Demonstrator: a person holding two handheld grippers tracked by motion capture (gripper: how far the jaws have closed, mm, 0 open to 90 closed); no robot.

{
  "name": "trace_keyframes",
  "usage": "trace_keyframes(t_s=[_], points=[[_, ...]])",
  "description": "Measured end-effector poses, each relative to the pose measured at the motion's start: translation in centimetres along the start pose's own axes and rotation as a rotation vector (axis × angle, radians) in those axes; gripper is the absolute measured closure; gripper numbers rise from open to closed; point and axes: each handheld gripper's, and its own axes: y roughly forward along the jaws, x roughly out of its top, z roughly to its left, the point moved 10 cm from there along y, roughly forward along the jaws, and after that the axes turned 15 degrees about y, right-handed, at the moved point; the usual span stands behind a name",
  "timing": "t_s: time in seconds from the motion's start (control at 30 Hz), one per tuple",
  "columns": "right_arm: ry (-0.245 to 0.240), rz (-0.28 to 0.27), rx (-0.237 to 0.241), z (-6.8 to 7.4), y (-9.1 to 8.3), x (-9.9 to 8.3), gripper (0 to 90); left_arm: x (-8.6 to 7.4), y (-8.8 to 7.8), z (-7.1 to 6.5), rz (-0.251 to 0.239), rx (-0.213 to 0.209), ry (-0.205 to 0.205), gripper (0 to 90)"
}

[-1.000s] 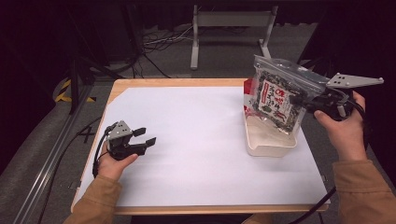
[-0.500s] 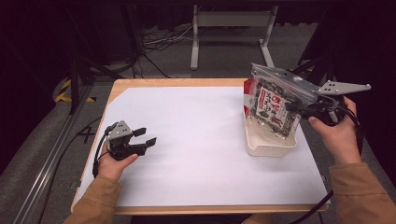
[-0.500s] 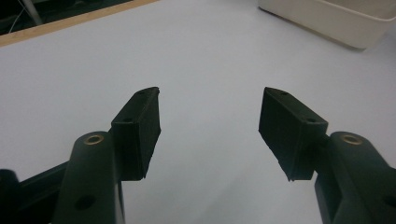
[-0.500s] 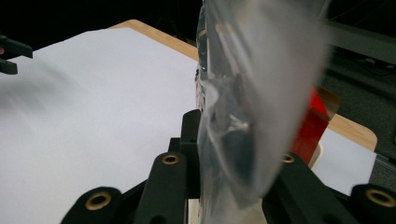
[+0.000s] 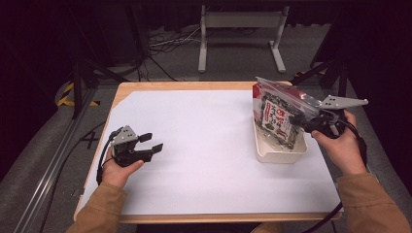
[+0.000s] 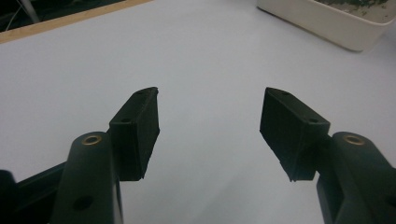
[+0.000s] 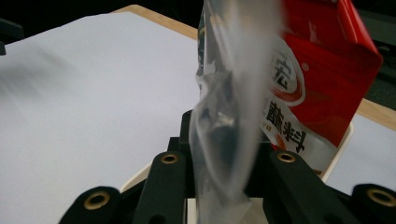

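A clear plastic bag (image 5: pixel 278 116) with dark contents and a red and white label hangs partly inside a white tub (image 5: pixel 280 150) at the table's right side. My right gripper (image 5: pixel 302 120) is shut on the bag's edge; in the right gripper view the clear film (image 7: pixel 224 135) is pinched between the two black jaws. A red packet (image 7: pixel 322 74) stands in the tub behind the bag. My left gripper (image 5: pixel 151 143) rests low over the white sheet at the left, open, with nothing between its fingers (image 6: pixel 137 126).
A white sheet (image 5: pixel 209 145) covers most of the wooden table (image 5: pixel 145 87). The tub's corner (image 6: pixel 327 21) lies far ahead of the left gripper. Cables and a metal stand (image 5: pixel 240 29) are on the dark floor beyond the table.
My right hand has come down with the bag, which now sits lower into the tub. The left hand has stayed put.
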Motion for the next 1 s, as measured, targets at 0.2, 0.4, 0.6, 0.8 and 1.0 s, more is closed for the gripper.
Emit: trace_keyframes(t_s=[0.2,0.4,0.6,0.8,1.0], points=[[0.021,-0.027,-0.005,-0.5,0.0,-0.5,75.2,0.0,0.0,0.0,-0.002,-0.003,-0.002,38.1],[0.017,-0.039,-0.017,-1.0,-0.1,-0.5,68.9,0.0,-0.4,-0.1,-0.008,-0.002,-0.011,38.0],[0.077,-0.133,-0.035,-1.9,-1.0,-0.4,40.1,-0.2,-1.4,-0.6,-0.019,-0.008,-0.003,37.5],[0.088,-0.196,-0.068,-2.3,-2.9,-0.8,31.5,-0.3,-2.6,-1.1,-0.033,-0.001,-0.002,37.1],[0.078,-0.209,-0.087,-2.2,-4.2,-1.9,29.3,0.0,-4.0,-1.6,-0.058,0.005,0.013,36.4]])
